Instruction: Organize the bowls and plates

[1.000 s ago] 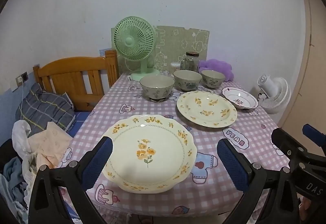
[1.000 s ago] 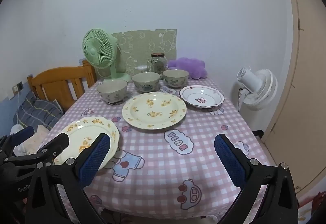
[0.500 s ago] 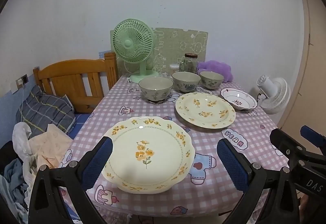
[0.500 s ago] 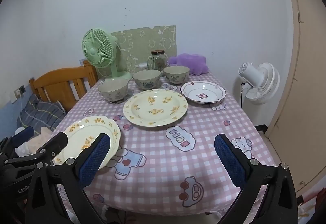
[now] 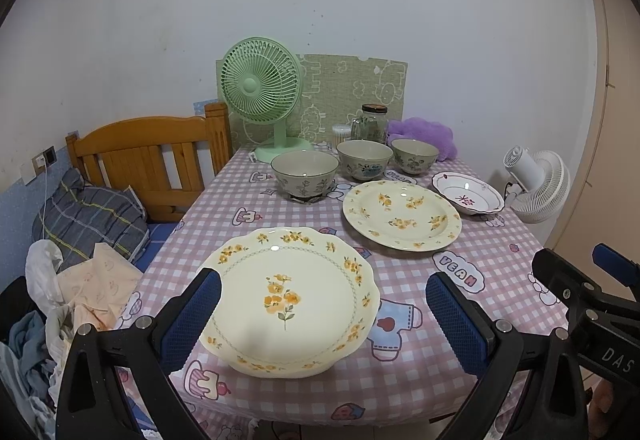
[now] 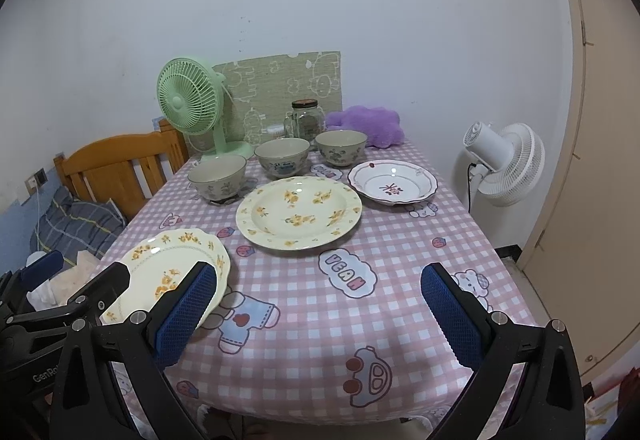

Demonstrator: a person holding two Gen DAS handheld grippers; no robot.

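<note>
Blue-padded jaws of the left gripper (image 5: 320,314) are spread wide and empty above the scalloped plate (image 5: 290,298), which lies flat at the table's (image 6: 400,368) near left edge. Further right, the right gripper (image 6: 318,314) is likewise held wide open, touching nothing, over bare pink-checked cloth. Beyond are seen the round plate (image 6: 298,212) and three bowls (image 6: 282,158).
</note>
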